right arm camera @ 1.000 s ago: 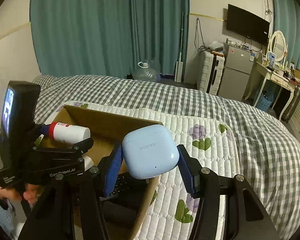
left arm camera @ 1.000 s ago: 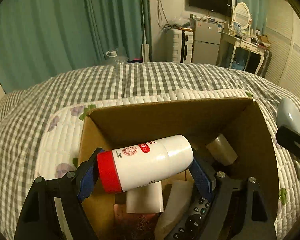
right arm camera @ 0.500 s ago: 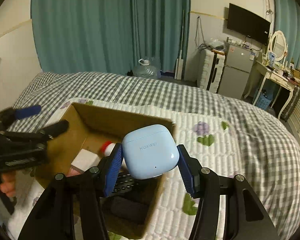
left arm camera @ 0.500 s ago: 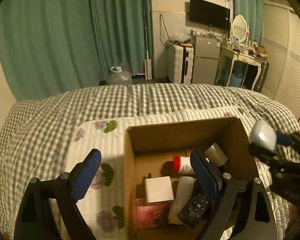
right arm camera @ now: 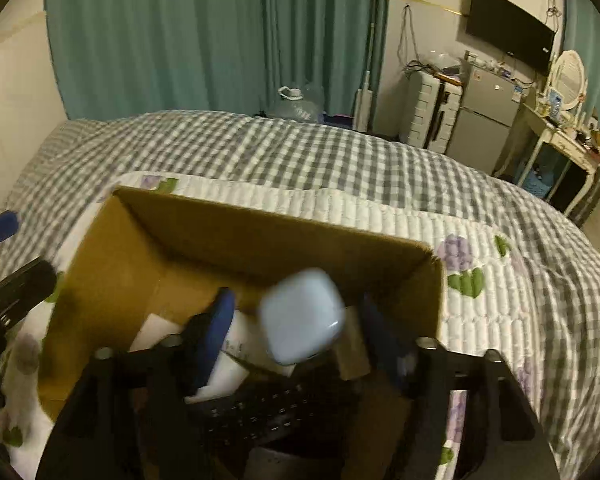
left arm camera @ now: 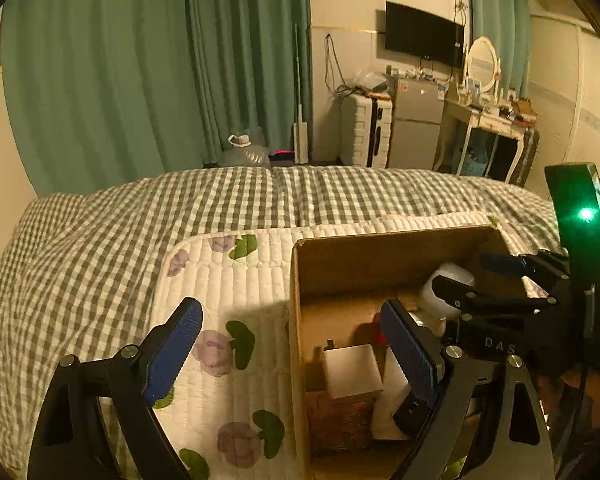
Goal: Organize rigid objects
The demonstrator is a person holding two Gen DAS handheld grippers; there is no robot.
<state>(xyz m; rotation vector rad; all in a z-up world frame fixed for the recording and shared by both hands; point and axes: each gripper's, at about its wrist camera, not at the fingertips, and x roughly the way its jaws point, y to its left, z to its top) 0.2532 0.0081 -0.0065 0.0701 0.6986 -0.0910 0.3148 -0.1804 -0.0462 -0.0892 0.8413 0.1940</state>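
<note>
Right wrist view shows my right gripper [right arm camera: 296, 326] low in the frame's centre, over the cardboard box [right arm camera: 228, 236], its jaws opening. The pale blue earbud case [right arm camera: 302, 316] sits between them, blurred and tilted, with clear gaps to both blue pads, so I judge it is dropping free (not held any more). Beneath it, at the bottom of the frame, lie a dark remote [right arm camera: 268, 408] and a white box [right arm camera: 156, 330].

To do this release well, I should hold the tool steady above the box's middle and let the jaws widen fully before lifting straight out, clear of the far wall.

Over in the left wrist view, my left gripper [left arm camera: 296, 354] stands wide and empty at the lower centre, one finger over the floral quilt [left arm camera: 220, 280], the other over the box.
</note>
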